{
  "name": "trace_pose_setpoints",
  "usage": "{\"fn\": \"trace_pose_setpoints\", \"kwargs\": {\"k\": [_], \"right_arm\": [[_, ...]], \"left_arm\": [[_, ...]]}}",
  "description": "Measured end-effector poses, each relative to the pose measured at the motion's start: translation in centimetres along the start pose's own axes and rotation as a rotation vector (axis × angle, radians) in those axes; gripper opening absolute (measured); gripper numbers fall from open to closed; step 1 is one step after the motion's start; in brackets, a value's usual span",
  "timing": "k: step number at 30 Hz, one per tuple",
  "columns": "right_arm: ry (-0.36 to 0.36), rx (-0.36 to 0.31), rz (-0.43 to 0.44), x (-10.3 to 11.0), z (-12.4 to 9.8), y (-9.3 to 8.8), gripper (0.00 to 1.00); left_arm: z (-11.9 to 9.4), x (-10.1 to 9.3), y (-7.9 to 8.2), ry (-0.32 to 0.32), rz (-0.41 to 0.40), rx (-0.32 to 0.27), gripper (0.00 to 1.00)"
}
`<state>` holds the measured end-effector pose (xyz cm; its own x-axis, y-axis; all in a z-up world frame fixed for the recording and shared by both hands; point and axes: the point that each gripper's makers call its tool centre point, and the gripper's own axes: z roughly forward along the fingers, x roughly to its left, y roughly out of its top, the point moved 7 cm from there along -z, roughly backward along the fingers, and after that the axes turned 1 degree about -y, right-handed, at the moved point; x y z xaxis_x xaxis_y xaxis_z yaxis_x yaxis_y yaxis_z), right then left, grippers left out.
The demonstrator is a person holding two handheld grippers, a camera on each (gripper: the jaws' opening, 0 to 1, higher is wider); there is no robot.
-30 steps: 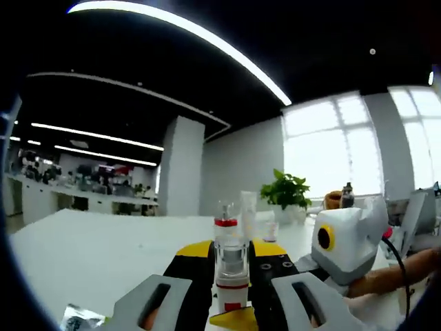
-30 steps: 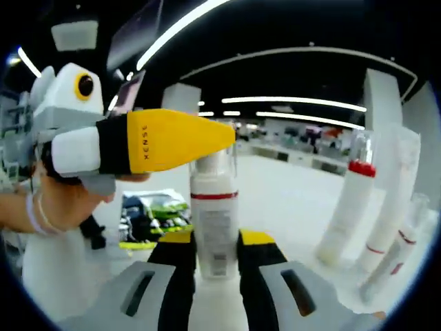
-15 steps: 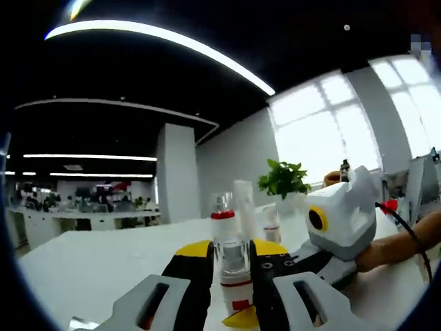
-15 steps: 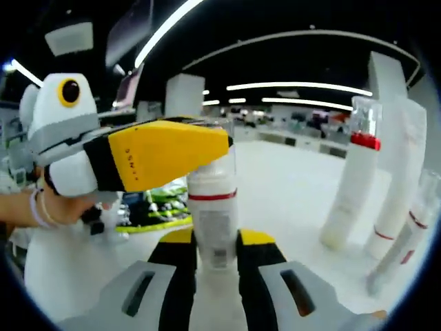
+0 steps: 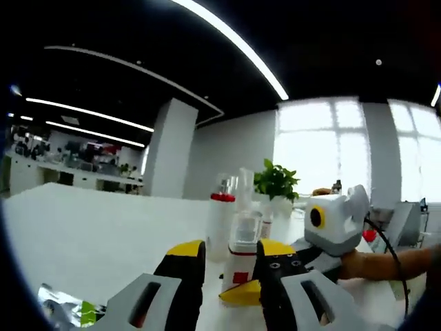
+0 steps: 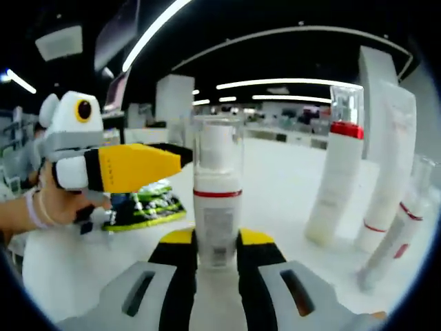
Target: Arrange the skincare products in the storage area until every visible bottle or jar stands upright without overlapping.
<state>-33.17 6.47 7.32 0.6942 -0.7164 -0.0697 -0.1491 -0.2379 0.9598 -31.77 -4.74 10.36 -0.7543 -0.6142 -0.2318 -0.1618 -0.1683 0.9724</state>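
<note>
2 claws in play: right claw (image 6: 216, 252) is clamped on the pump bottle (image 6: 217, 200), upright on the counter (image 6: 275, 200), while the left claw (image 6: 155, 165), which was pinching its cap 0.5 s ago, has backed off w/ jaws apart, so that bottle looks placed imo. Count: 1 pump bottle, 1 red-collar bottle (image 6: 335, 165), 1 tall tube (image 6: 387, 172), 1 slim tube (image 6: 400, 234) leaning, prob needs fixing.

Open-plan office; desk rows (image 5: 62, 176); strip ceiling lights (image 5: 234, 41)
</note>
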Motion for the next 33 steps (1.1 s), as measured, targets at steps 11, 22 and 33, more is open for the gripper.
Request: {"fn": "trace_pose_setpoints", "kwargs": {"k": [11,22,33], "right_arm": [[-0.059,0.069,-0.005,-0.9,-0.5,-1.1,0.21],[-0.163,0.134,0.035,-2.4,-1.2,-2.3,0.23],[-0.285,0.148,0.065,-3.9,-2.5,-2.5,0.27]], "left_arm": [[0.3,-0.1,-1.1,-0.099,-0.22,0.035,0.5],[-0.1,0.0,-1.0,-0.085,-0.26,0.01,0.49],[0.0,0.3,-1.0,-0.075,-0.259,0.015,0.48]]}}
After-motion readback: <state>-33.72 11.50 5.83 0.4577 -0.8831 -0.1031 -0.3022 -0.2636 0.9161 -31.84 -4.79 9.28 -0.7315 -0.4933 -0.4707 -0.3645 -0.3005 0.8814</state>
